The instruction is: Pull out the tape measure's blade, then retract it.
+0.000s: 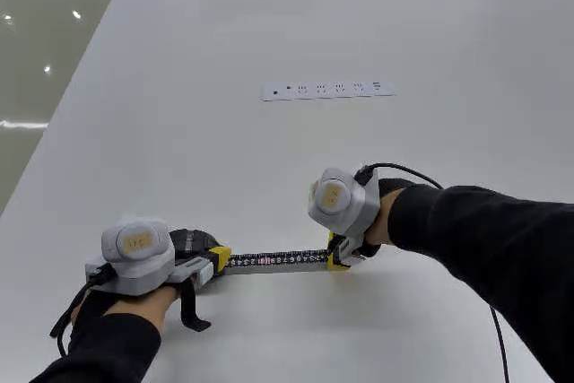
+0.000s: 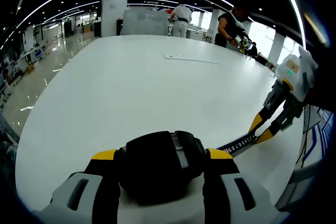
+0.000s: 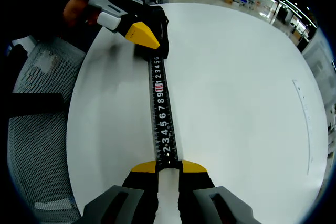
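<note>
Head view: the left gripper point(image 1: 212, 263) is clamping the tape measure's black case point(image 1: 192, 241) on the table point(image 1: 296, 24) as an anchor, while the right gripper point(image 1: 338, 261) is pinching the end of the blade point(image 1: 276, 259) (partly drawn out), so it is lying flat.

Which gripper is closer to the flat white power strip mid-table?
Right. The right gripper, pinching the black numbered blade by its tip, lies directly below the flat white power strip in the head view; the left gripper, clamped on the black tape measure case, sits farther left.
</note>
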